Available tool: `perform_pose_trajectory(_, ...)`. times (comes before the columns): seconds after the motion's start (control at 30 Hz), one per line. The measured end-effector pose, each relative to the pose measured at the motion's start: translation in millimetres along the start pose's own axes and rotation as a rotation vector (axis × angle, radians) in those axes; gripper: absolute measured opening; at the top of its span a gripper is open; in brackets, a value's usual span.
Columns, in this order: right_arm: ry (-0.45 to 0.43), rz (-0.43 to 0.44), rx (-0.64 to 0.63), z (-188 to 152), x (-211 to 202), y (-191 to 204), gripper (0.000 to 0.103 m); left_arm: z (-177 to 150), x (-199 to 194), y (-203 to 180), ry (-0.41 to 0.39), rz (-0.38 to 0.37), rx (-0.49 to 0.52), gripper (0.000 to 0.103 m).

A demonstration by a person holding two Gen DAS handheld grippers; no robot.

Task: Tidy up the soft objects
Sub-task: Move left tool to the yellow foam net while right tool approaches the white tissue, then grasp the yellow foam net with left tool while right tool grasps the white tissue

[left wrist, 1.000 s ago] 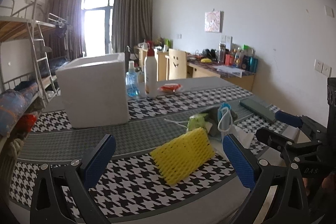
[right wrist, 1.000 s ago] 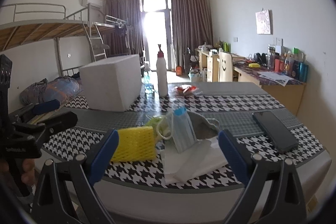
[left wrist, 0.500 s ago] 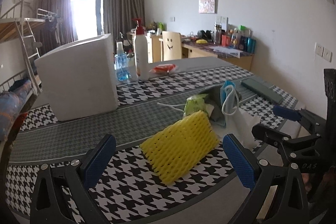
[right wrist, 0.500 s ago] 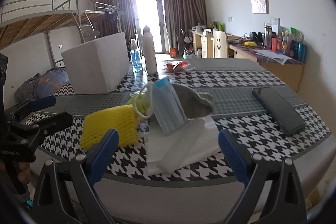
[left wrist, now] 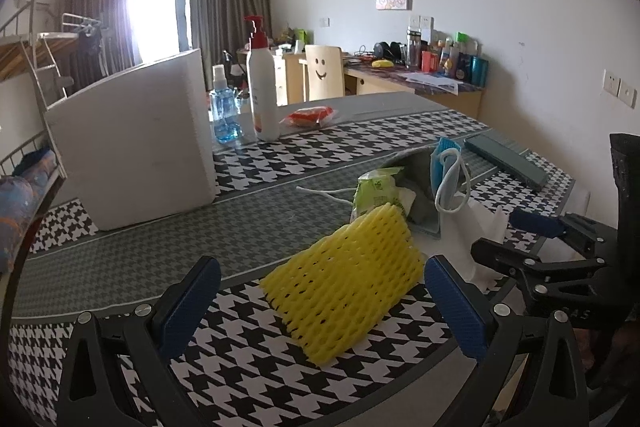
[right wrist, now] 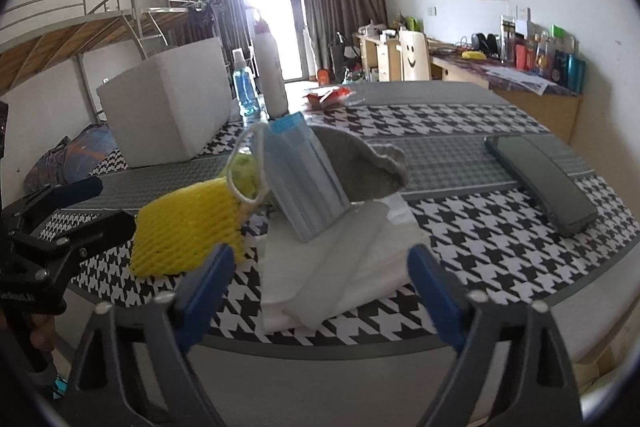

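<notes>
Step in hand: approach, judging by the layout; neither claw touches anything, and the soft things lie in one loose heap near the table's (left wrist: 248,247) front edge.
Left gripper (left wrist: 320,307): jaws spread wide and empty, lined up on either side of the yellow foam net (left wrist: 344,279), which lies between the blue pads but clear of them, probably the piece it means to take.
Right gripper (right wrist: 320,291): jaws have just been closing a little yet stand well apart with nothing pressed; the folded white tissue (right wrist: 340,267) sits just ahead, between the pads and untouched.
Yellow foam net: flat on the houndstooth cloth at the front edge, left end of the heap, so it is the easiest piece to reach.
Blue face mask (right wrist: 300,179): propped upright on the tissue, leaning on a grey cloth pouch (right wrist: 360,163), one ear loop draped over the foam net; lifting either could drag the other.
Green wipes packet (left wrist: 376,187): tucked behind the net, beside the pouch.
White foam box (left wrist: 132,143): open-topped, toward the far left of the table, a likely home for the soft pieces.
Hard items: a dark phone (right wrist: 540,179) near the right edge, a pump bottle (left wrist: 262,87) and blue spray bottle (left wrist: 224,115) by the back edge, all apart from the heap.
</notes>
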State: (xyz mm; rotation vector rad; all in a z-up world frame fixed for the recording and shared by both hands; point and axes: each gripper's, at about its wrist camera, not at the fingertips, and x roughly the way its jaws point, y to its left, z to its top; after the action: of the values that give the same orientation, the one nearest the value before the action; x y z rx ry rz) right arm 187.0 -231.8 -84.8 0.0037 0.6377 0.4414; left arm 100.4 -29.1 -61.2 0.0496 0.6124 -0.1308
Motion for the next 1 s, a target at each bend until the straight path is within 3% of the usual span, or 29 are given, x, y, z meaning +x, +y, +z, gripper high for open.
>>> perform_pose_trajectory(0.07, 0.021, 0.000, 0.009, -1, 4, -2, 0.076, 1, 3, -1, 0.006, -0.001, 0.006, 0.102)
perform_pose_trajectory(0.3, 0.060, -0.004, 0.018, 0, 12, -1, 0.065, 0, 12, -4, 0.022, -0.017, 0.029, 0.102)
perform_pose_trajectory(0.47, 0.096, -0.003, 0.017, 0, 20, 2, 0.051, 0, 20, -7, 0.042, -0.036, 0.052, 0.102)
perform_pose_trajectory(0.77, 0.119, -0.016, 0.021, -4, 21, 0, 0.050, -2, 38, -11, 0.103, -0.062, 0.099, 0.102)
perform_pose_trajectory(0.83, 0.117, -0.015, 0.025, -4, 20, -2, 0.050, -4, 43, -10, 0.126, -0.068, 0.098, 0.098)
perform_pose_trajectory(1.0, 0.105, -0.015, 0.035, -3, 16, -7, 0.050, -8, 52, -8, 0.194, -0.087, 0.091, 0.068)
